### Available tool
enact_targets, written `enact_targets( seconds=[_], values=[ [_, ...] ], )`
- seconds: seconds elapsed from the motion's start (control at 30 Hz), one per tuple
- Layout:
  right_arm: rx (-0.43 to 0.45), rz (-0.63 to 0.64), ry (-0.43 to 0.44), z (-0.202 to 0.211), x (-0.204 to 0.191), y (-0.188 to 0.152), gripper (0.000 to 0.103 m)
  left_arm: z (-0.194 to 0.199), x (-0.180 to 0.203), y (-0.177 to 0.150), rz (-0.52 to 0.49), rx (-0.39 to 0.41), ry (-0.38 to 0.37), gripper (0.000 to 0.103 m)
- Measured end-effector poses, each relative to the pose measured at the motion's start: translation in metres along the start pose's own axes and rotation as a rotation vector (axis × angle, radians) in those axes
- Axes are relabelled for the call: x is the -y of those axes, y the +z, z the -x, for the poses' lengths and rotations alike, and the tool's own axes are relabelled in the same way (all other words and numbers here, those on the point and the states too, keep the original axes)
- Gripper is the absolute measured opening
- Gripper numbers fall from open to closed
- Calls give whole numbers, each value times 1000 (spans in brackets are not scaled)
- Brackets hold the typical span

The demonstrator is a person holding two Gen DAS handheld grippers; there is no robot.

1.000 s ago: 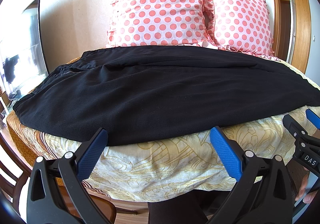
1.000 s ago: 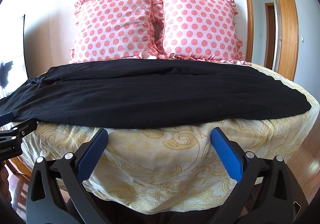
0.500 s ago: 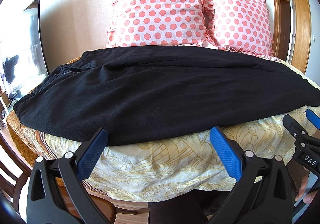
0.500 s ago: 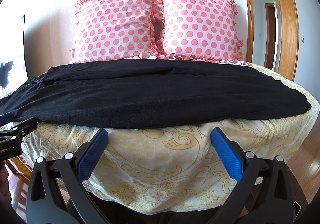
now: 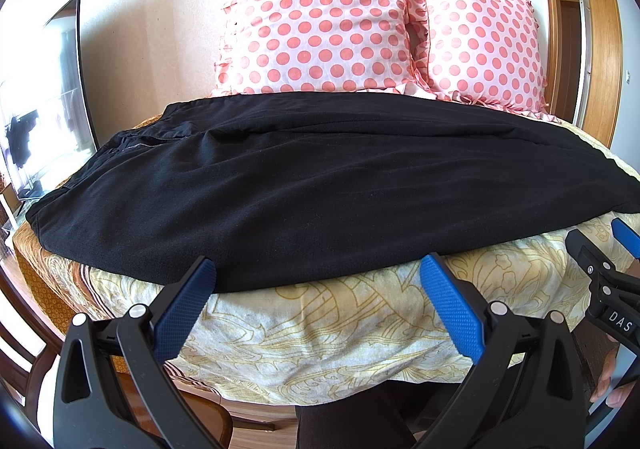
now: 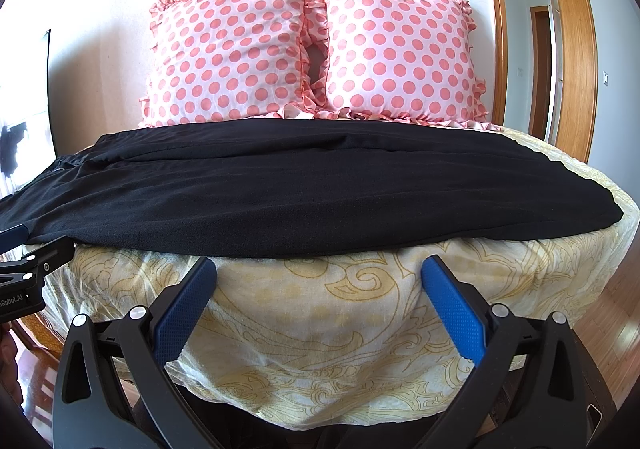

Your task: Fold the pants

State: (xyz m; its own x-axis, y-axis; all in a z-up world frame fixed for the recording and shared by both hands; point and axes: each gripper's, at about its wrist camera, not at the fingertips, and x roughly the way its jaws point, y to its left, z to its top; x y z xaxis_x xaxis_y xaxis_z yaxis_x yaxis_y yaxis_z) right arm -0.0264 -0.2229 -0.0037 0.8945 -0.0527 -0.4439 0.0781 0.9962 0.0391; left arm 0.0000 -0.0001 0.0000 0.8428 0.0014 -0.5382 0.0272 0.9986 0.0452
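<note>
In the left wrist view the black pants (image 5: 320,193) lie spread flat across the middle of the frame on the bed (image 5: 320,333), which wears a cream cover with a yellow pattern; the waistband end sits at centre left, where a zipper shows, and the legs run off toward the right edge. That long, flat lay seems chosen so the fabric can be gathered from the near hem and turned over on itself. The left gripper (image 5: 320,281) fills the bottom of the frame, its blue pads spread wide and holding nothing, poised just short of the near edge of the cloth, which fits a grab not yet made. At the lower right edge the right gripper (image 5: 608,249) juts in, likewise apart from the pants. Two pink polka-dot pillows (image 5: 320,21) stand propped against the wall at the top, out of the folding area. In the right wrist view the pants (image 6: 312,193) again span the middle band, their leg end tapering at centre right near the bed's corner. The right gripper (image 6: 320,281) at the bottom is released and empty, facing the near hem. The left gripper (image 6: 24,249) shows at the left edge, beside the waistband end.
</note>
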Motion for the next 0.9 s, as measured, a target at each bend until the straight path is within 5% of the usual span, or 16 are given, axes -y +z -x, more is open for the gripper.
enact_targets(
  seconds=[0.57, 0.9],
  values=[
    [-3, -1, 4, -1, 0, -1, 102, 0, 0, 0, 0, 0, 0, 101],
    [-88, 6, 51, -9, 4, 3, 102, 1, -1, 5, -8, -30, 1, 101]
  ],
)
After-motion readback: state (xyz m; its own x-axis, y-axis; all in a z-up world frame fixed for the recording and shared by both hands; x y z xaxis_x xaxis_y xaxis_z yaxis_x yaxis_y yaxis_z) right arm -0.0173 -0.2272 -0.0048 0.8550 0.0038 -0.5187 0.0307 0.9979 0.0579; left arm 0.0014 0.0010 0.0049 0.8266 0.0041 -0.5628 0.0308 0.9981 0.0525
